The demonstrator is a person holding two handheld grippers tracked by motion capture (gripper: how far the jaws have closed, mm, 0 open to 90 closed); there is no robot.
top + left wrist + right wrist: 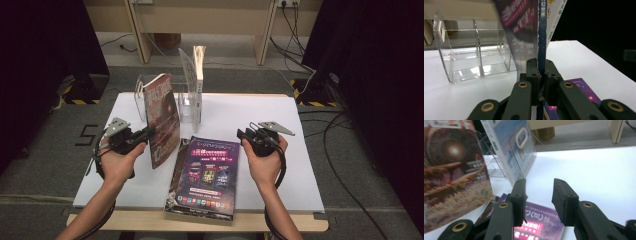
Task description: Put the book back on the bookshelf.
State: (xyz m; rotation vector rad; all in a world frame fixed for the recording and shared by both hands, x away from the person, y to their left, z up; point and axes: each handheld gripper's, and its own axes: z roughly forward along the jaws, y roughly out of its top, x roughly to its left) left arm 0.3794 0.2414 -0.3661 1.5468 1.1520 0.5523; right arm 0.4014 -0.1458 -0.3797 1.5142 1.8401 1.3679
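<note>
My left gripper [148, 133] is shut on the lower edge of a magazine with a red-brown cover [162, 118], which it holds upright above the table's left half. In the left gripper view the jaws [541, 73] clamp the magazine's blue spine [542, 37]. A purple-covered magazine [208, 172] lies flat on top of a small stack at the front middle. My right gripper [241, 135] hovers at that magazine's far right corner, open with nothing between its fingers. In the right gripper view its jaws [539, 195] stand apart above the purple cover [541, 228].
A clear acrylic file holder [186, 102] stands at the back middle of the white table top [280, 120], with one thin magazine [198, 75] upright in its right slot. In the left gripper view its other compartments [474, 58] hold nothing.
</note>
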